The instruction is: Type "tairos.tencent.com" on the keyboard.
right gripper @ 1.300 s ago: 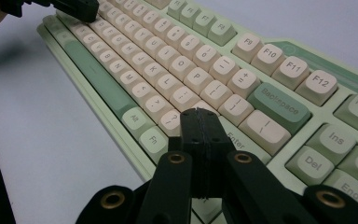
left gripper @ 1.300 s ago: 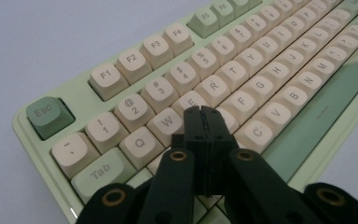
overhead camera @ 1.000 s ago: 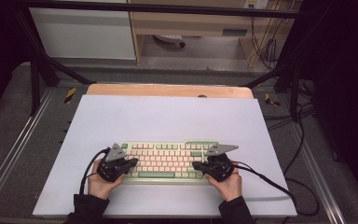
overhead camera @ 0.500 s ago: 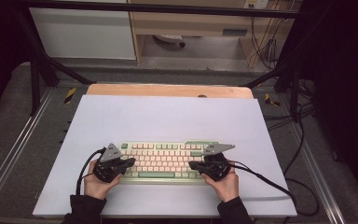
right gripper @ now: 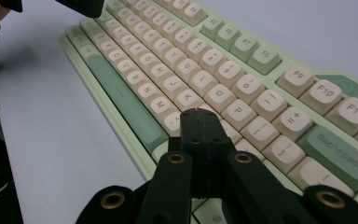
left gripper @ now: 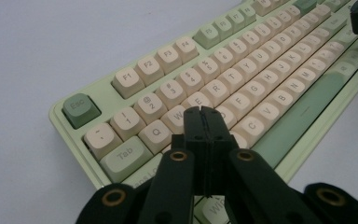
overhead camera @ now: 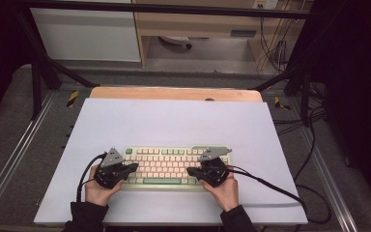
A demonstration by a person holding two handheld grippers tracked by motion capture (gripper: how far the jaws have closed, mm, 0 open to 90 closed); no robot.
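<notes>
A pale green keyboard (overhead camera: pixel 174 166) with cream and green keys lies on the white table top, near the person's edge. My left gripper (overhead camera: pixel 134 167) hovers over the keyboard's left end, its black jaws pressed together with nothing between them; in the left gripper view the left gripper (left gripper: pixel 203 112) points over the keyboard (left gripper: pixel 242 74) around the W and E keys. My right gripper (overhead camera: pixel 190 171) is over the keyboard's right half, also shut and empty; in the right gripper view the right gripper (right gripper: pixel 199 113) sits above the keyboard (right gripper: pixel 177 60) by the L and P keys.
The white table top (overhead camera: pixel 174 121) spreads wide beyond the keyboard, with a wooden strip (overhead camera: pixel 174 93) along its far edge. Black cables (overhead camera: pixel 270 186) trail from both grippers across the table's near part. Metal rails and more cables lie off the table's sides.
The right gripper has slid a little to the left over the keys. The left gripper has stayed over the keyboard's left end.
</notes>
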